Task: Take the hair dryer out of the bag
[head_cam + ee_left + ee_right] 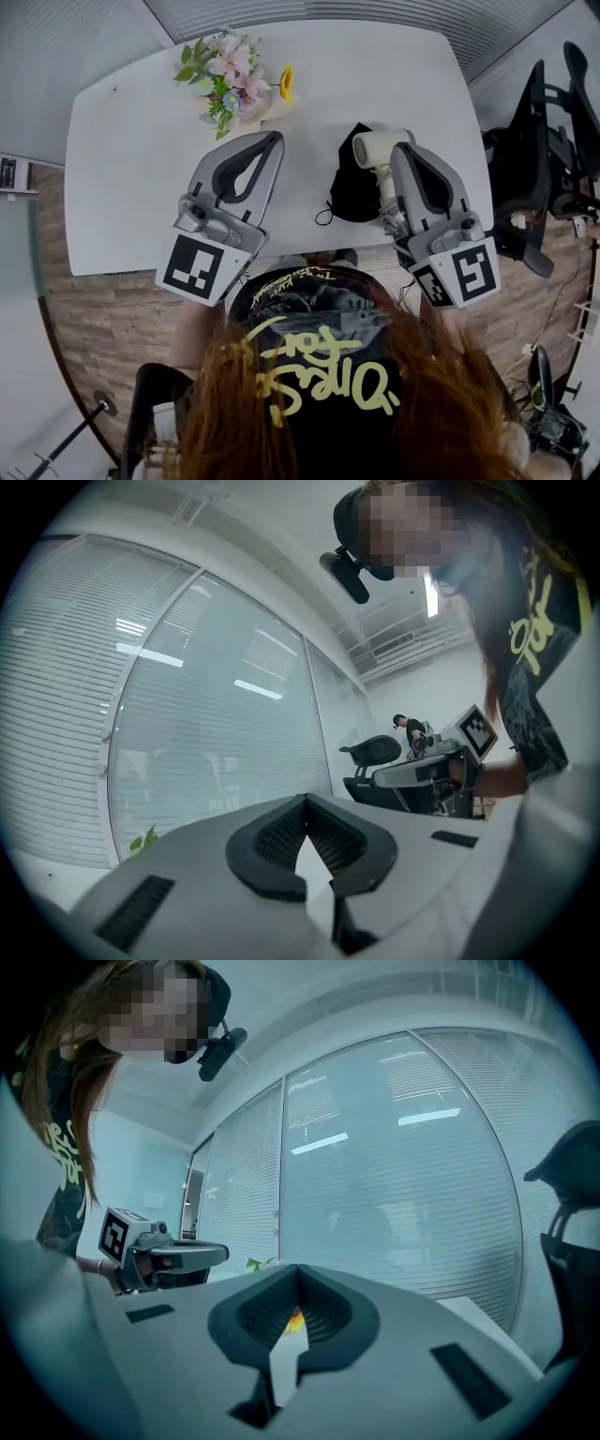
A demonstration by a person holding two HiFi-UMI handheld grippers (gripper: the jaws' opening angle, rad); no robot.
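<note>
In the head view a white hair dryer [377, 150] lies on the white table [131, 169] against the right side of a crumpled black bag [352, 187]. Its head pokes past the bag's top edge; the handle runs toward me and is partly hidden under my right gripper [404, 148]. That gripper hovers level beside the dryer, jaws shut and empty. My left gripper [276, 137] is level over bare table left of the bag, also shut and empty. In the left gripper view the closed pads [281, 832] hold nothing; the right gripper view shows the same for its pads [323, 1312].
A bunch of flowers [225, 75] stands at the table's far side, just beyond the left gripper. Black office chairs [539, 159] crowd the right edge of the table. Glass walls with blinds [187, 714] surround the room. A person [405, 726] stands far off.
</note>
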